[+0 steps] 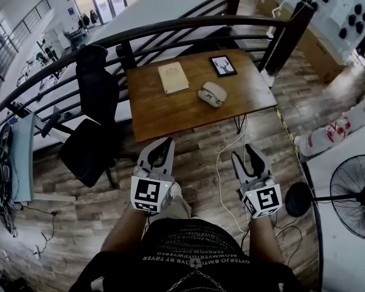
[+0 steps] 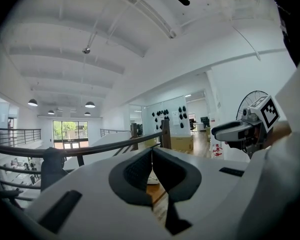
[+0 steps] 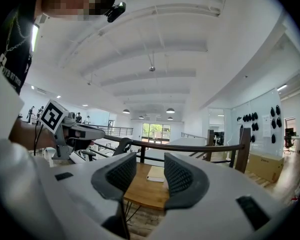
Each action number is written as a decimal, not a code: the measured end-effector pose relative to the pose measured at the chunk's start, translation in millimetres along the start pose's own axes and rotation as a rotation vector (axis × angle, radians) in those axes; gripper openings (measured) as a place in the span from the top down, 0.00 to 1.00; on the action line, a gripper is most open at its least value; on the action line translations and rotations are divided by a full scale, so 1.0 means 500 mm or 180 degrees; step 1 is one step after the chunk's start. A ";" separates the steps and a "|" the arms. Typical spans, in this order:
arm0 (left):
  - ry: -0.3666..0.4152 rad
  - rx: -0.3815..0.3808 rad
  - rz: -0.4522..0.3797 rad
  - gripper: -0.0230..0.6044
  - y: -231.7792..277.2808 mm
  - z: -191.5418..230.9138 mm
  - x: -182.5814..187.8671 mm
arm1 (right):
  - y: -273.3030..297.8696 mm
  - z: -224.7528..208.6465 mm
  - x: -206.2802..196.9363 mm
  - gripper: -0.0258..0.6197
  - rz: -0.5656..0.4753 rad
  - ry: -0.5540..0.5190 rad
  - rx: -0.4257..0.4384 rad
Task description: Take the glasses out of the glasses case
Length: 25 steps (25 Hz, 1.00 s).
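Observation:
The pale grey glasses case [image 1: 212, 93] lies closed on the wooden table [image 1: 170, 117], right of its middle. Both grippers hang well short of the table, over the wood floor in front of the person's body. My left gripper [image 1: 163, 143] [image 2: 151, 154] has its pads meeting at the tips, with nothing between them. To its right, my right gripper [image 1: 246, 152] [image 3: 150, 171] is open and empty, and the table [image 3: 140, 191] shows through its gap. The glasses themselves are not visible.
A tan notebook [image 1: 173, 76] [image 3: 156, 173] and a small framed picture [image 1: 222, 66] also lie on the table. A black office chair [image 1: 91, 102] stands to its left, a dark curved railing [image 1: 170, 32] behind. A floor fan [image 1: 356, 202] stands at right; cables [image 1: 222, 163] trail across the floor.

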<state>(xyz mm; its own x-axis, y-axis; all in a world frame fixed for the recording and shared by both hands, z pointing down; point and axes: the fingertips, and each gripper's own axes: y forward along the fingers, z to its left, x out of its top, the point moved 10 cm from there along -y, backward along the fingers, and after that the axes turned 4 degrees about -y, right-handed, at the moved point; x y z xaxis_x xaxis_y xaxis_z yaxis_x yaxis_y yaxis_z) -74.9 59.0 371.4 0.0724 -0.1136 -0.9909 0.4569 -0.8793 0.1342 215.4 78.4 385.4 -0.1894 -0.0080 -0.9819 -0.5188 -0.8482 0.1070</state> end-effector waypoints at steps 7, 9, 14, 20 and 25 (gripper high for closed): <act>-0.0019 -0.0030 0.0059 0.92 0.078 0.035 -0.002 | 0.068 -0.039 -0.010 0.71 0.0064 0.0037 0.0010; -0.0026 -0.0047 0.0067 0.92 0.098 0.044 0.000 | 0.086 -0.048 -0.011 0.71 0.0080 0.0042 0.0006; -0.0018 -0.0090 0.0085 0.92 0.140 0.071 0.000 | 0.128 -0.067 -0.012 0.71 0.0097 0.0054 -0.0030; -0.0004 -0.0133 0.0057 0.92 0.185 0.112 0.017 | 0.180 -0.084 -0.002 0.71 0.0095 0.0055 -0.0069; 0.0008 -0.0165 0.0041 0.92 0.219 0.153 0.028 | 0.227 -0.095 0.015 0.71 0.0076 0.0029 -0.0112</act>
<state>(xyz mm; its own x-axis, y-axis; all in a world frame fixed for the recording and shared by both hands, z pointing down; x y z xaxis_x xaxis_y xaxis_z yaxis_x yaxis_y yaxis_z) -91.8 -74.2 371.1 0.0808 -0.1236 -0.9890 0.5013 -0.8526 0.1475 194.7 -43.0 382.7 -0.1939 -0.0331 -0.9805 -0.4846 -0.8657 0.1251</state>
